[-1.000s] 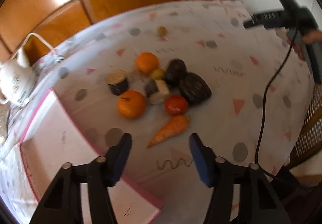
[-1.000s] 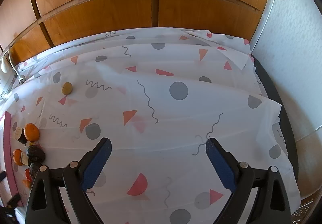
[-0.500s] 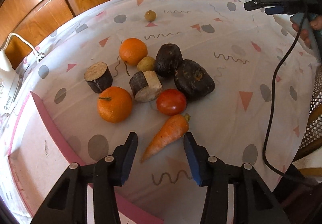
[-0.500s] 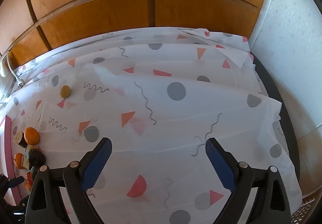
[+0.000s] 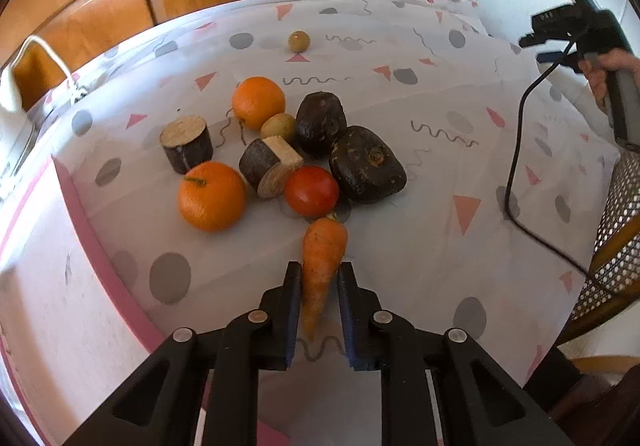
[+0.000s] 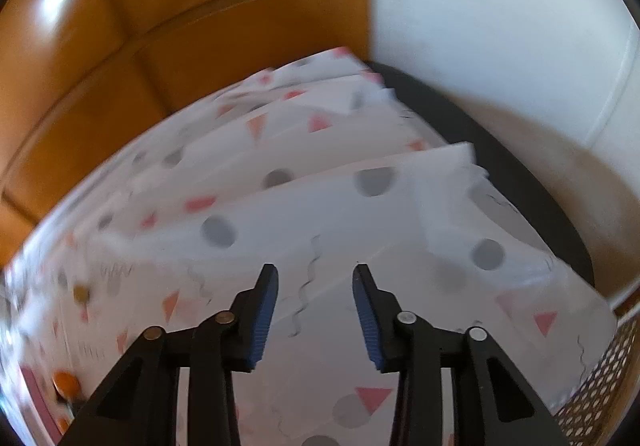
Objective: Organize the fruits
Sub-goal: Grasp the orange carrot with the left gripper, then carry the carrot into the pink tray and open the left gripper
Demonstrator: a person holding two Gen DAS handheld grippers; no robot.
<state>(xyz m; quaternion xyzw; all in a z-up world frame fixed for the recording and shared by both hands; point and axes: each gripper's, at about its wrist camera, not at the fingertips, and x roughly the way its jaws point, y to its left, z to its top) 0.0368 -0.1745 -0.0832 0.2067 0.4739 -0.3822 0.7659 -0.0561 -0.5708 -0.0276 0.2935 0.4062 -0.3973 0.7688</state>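
Left wrist view shows the left gripper, jaws just closed, pinching the carrot at lower centre, so the pick step is under way and lifting it clear of the tomato comes next, while the right gripper, jaws narrowed but apart, holds nothing.

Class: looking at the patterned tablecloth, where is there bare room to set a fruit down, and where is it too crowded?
Bare: the tablecloth right of the carrot, up to the black cable; also the cloth beyond the small lone fruit. Crowded: the cluster around the tomato and both oranges.
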